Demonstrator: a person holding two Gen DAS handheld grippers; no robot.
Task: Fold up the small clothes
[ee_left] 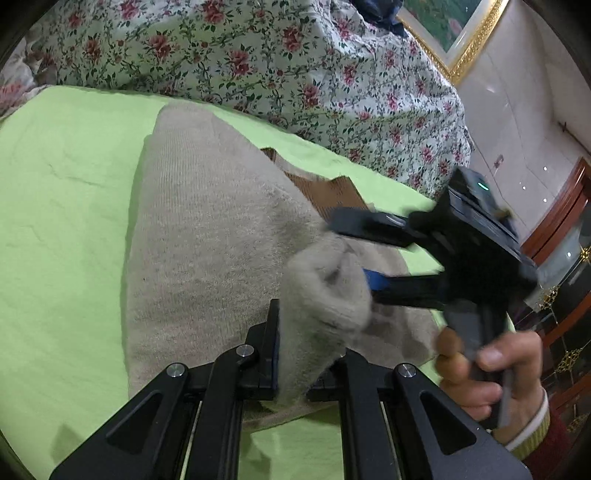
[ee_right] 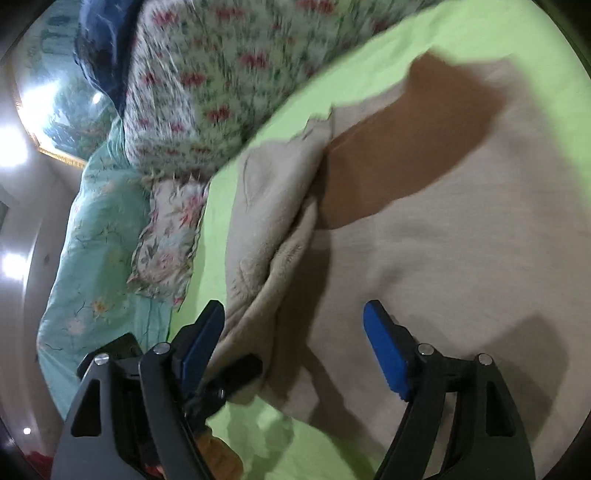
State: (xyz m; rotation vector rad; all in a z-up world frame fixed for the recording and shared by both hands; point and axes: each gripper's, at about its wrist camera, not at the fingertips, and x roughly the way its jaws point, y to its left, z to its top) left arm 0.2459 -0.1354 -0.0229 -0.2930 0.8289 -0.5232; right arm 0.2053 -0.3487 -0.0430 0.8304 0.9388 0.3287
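A beige knitted garment (ee_left: pixel 207 236) lies on a lime-green sheet (ee_left: pixel 59 206), with a brown cardboard board (ee_left: pixel 328 192) under its far part. My left gripper (ee_left: pixel 310 354) is shut on a bunched fold of the garment's near edge. My right gripper (ee_left: pixel 354 254) is seen from the side in the left wrist view, its jaws open around the same bunch. In the right wrist view my right gripper (ee_right: pixel 295 332) is open over the garment (ee_right: pixel 461 240), with the bunched fold (ee_right: pixel 273 206) at its left finger and the board (ee_right: pixel 399 140) beyond.
A floral quilt (ee_left: pixel 258 55) is heaped along the far side of the sheet and shows in the right wrist view (ee_right: pixel 221 74). A teal bedspread (ee_right: pixel 96 236) lies beyond it. A gold-framed picture (ee_left: pixel 454 29) hangs on the wall.
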